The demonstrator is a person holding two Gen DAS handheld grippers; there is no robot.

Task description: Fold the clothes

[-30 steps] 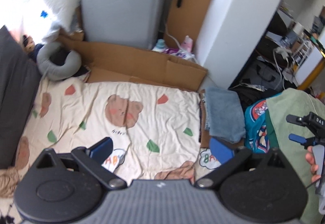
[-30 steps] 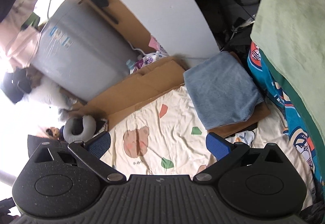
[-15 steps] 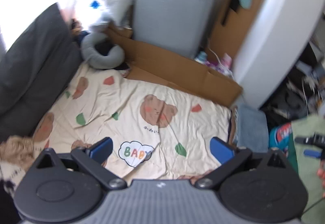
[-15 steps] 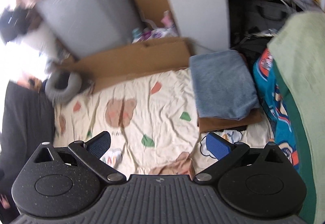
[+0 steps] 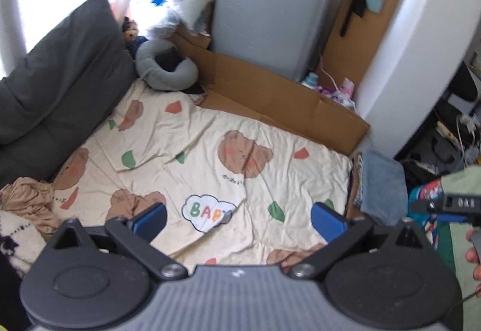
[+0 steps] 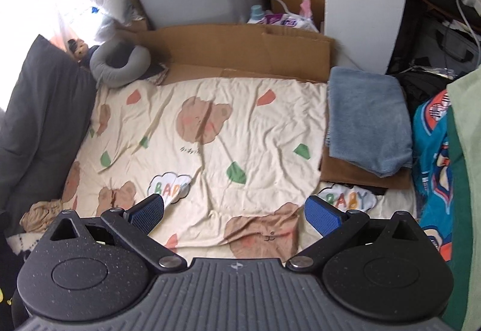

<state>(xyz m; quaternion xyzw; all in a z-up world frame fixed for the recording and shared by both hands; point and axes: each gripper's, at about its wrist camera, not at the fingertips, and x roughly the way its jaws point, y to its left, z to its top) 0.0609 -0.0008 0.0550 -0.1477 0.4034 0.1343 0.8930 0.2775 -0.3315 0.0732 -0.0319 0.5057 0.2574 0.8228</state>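
Observation:
A folded blue garment (image 6: 368, 123) lies on a folded brown one (image 6: 354, 174) at the right edge of the cream bear-print sheet (image 6: 210, 126); the blue garment (image 5: 381, 183) shows in the left wrist view too. A crumpled tan garment (image 5: 27, 198) lies at the sheet's left edge, also the tan garment (image 6: 42, 214). More clothes, teal-patterned (image 6: 433, 144) and pale green (image 6: 469, 150), hang at the right. My left gripper (image 5: 239, 218) hovers open above the sheet, holding nothing. My right gripper (image 6: 234, 214) is open and empty as well.
A dark grey cushion (image 5: 57, 84) borders the sheet on the left, a grey neck pillow (image 5: 165, 72) and flattened cardboard (image 5: 270, 96) at the far side. A grey appliance (image 5: 270, 0) and a white wall panel (image 5: 415, 30) stand behind. Part of the right gripper and a hand (image 5: 473, 253) show at right.
Both cameras have swung left and pulled back, so the sheet, the dark cushion and the tan garment now fill the views. Both grippers stay open and empty.

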